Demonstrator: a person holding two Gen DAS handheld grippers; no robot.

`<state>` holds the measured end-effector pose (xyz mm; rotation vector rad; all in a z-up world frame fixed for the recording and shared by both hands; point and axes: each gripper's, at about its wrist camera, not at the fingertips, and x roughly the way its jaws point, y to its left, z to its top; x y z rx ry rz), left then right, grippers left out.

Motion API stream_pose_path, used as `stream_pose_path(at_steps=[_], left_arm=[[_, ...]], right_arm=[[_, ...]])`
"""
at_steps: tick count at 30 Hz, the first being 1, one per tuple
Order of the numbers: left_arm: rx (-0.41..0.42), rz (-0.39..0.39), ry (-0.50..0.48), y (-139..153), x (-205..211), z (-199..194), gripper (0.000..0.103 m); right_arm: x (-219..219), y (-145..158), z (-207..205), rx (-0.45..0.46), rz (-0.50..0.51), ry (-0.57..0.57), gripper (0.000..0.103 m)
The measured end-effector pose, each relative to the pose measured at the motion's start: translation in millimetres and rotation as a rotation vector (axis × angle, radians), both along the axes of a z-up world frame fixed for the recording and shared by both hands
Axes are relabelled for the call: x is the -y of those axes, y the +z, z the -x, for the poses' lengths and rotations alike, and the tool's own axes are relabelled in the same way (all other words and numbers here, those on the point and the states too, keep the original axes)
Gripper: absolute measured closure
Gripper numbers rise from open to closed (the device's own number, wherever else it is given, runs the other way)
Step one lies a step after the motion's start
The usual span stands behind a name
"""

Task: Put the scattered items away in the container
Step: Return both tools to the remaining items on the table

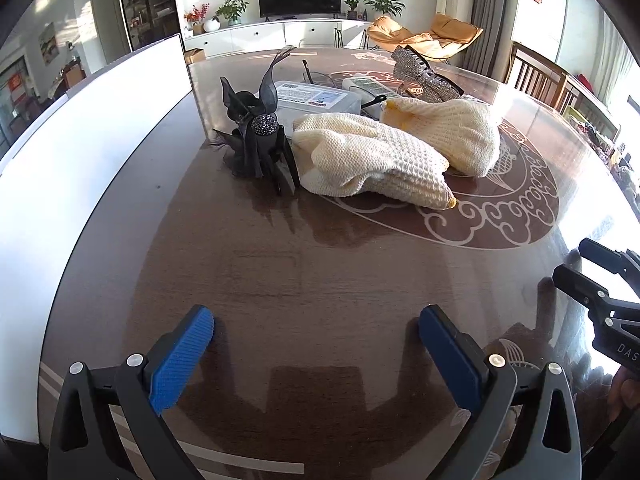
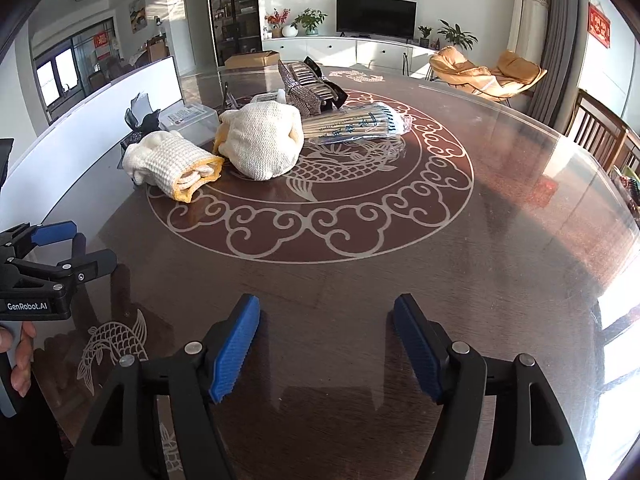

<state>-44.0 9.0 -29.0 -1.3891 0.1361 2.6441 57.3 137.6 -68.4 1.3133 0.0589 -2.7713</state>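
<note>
Grippers: left gripper (image 1: pixel 316 330) and right gripper (image 2: pixel 326 320) both spread wide, nothing between the pads, low over bare table (image 2: pixel 360 280).
Items: 2 cream knit cloths (image 1: pixel 376 160), black hair clip (image 1: pixel 256 136), chopstick pack (image 2: pixel 352 122), heaped mid-table.
Container: clear box (image 1: pixel 316 98) just behind the heap.

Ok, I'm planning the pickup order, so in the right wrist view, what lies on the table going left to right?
Black bow hair clip → rolled cream cloth → bunched cream cloth → bag of wooden sticks. The clear box and the glittery clip sit behind the cloths, so I leave them out.
</note>
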Motion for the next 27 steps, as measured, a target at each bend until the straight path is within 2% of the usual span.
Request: stream_pose_path(at_steps=[27], left_arm=[[-0.005, -0.002, 0.003, 0.1, 2.2, -7.8, 0.000]], right_arm=[[0.4, -0.5, 0.1, 0.000, -0.001, -0.001, 0.032]])
